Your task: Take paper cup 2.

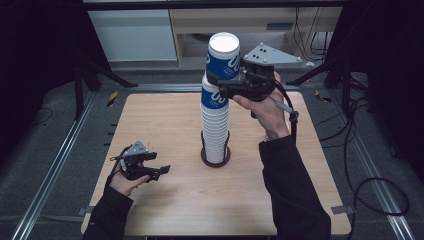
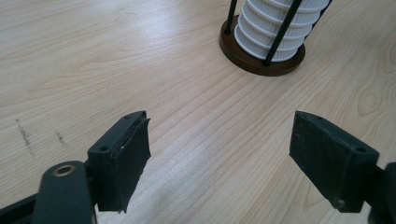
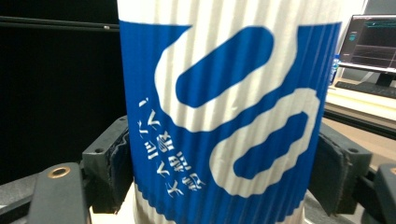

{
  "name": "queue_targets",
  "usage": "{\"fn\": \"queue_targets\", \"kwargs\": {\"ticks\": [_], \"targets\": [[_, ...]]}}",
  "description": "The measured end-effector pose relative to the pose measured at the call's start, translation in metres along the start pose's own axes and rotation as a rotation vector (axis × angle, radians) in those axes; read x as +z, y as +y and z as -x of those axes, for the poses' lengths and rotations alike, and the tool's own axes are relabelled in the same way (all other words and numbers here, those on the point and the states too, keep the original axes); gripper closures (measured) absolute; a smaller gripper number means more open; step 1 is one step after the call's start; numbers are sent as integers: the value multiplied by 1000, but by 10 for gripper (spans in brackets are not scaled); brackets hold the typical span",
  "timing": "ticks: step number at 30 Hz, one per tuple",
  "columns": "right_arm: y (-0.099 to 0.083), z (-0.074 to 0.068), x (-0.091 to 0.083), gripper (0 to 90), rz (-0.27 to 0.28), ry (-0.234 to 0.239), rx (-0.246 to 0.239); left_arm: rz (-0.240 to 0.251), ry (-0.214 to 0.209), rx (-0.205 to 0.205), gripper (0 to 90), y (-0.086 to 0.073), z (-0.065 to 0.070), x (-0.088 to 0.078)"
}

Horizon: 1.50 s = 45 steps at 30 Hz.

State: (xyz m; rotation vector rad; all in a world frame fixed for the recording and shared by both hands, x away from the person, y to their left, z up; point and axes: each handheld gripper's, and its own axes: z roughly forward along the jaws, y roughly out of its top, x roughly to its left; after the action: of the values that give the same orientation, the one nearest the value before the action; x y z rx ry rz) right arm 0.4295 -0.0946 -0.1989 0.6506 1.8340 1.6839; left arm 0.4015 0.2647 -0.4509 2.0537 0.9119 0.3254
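I am pinching the top cup [image 1: 223, 56] with my right gripper [image 1: 225, 79], its two pads pressing on opposite sides of the blue-and-white ribbed wall. In the right gripper view the cup [image 3: 224, 116] is standing upright between my jaws, its printed text reading upside down. In the high view this cup is sitting above the rest of the cup stack [image 1: 215, 127], with a second blue cup just under it; from this angle I cannot tell whether the two are touching or already apart. The stack is standing in a round brown holder [image 1: 215, 160] with thin black rods, near the middle of the wooden bench [image 1: 165, 210].

My left gripper [image 1: 156, 170] is resting low over the bench at the near left, well apart from the stack. Its jaws are spread with nothing between them, and in the left gripper view I am looking past them [image 2: 219, 158] at bare wood and the holder's base [image 2: 261, 58] farther off.
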Motion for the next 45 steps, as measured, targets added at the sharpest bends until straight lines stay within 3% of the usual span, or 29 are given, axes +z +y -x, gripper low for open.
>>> {"fn": "queue_targets", "kwargs": {"ticks": [5,13,21,22,24,29,39,45], "targets": [[-3,3,-18,206,-9,-14,-19,-6,26,10,223,0,0,-1],[-13,15,-48,206,-25,-41,-18,-9,35,13,239,0,0,0],[-35,25,-71,206,-62,-61,-15,-4,29,19,268,-1,1,0],[-41,27,-76,206,-73,-60,-7,-1,33,40,264,-1,1,0],[-48,28,-80,206,-89,-61,-6,-7,13,41,289,-1,2,1],[-62,31,-86,206,-117,-61,-2,-12,14,58,288,0,5,3],[-94,29,-98,207,-182,-25,-2,3,19,47,296,0,6,0],[-114,25,-100,207,-236,32,-16,16,17,16,306,0,4,-2]]}}
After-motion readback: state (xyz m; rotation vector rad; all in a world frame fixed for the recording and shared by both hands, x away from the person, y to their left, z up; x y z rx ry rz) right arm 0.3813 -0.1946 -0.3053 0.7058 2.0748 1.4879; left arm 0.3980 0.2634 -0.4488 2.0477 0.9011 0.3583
